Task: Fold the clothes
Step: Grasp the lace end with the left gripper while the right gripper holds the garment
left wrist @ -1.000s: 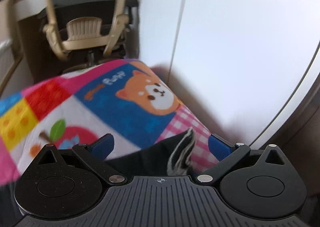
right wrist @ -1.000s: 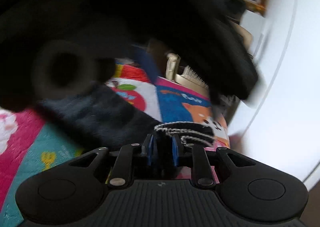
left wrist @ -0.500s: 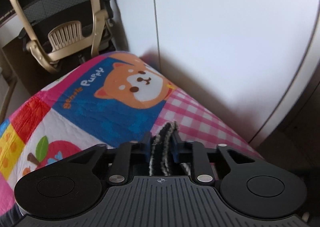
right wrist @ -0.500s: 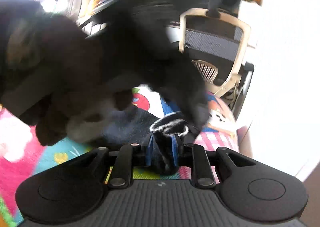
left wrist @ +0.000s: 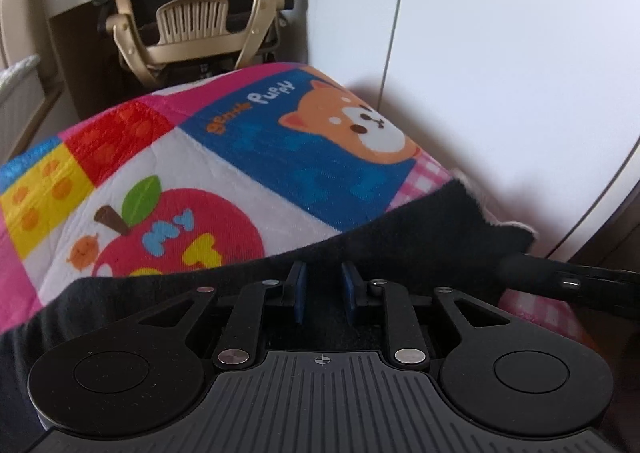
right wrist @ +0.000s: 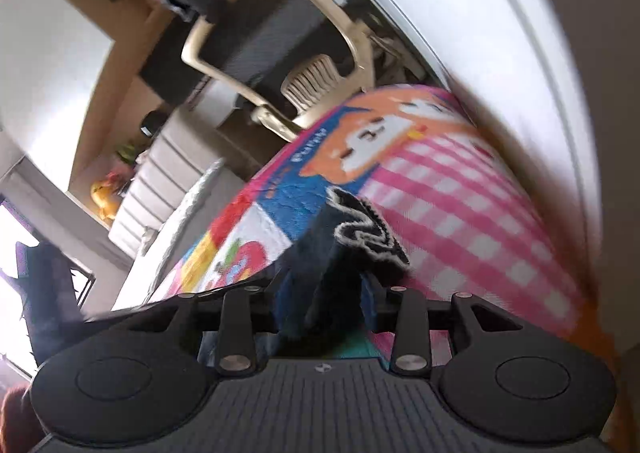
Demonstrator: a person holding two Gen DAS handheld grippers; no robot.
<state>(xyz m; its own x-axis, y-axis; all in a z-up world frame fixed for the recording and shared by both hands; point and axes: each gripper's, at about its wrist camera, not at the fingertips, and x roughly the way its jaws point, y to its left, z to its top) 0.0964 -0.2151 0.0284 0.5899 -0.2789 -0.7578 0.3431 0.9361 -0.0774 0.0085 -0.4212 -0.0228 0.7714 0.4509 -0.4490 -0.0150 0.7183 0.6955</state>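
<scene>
The left gripper sits low over a black garment, its blue pads drawn close together with dark cloth in the narrow gap between them; whether they pinch that cloth or merely rest above it cannot be told from this view. The right gripper has its jaws just now spreading wider, yet a bunched fold of the same dark fabric is between the blue pads, and they look to touch it on both sides.

Just ahead of the right gripper, a striped black-and-white cuff lies curled on the pink checked patch of a bright patchwork blanket. In the left wrist view the garment spreads across the near edge of the blanket, covering the lower part of the apple picture, with its far corner near the wall. A black rod-like part enters from the right, beside that corner.

Beyond the blanket's puppy panel stands a beige office chair, and to the right rises a white wall.
</scene>
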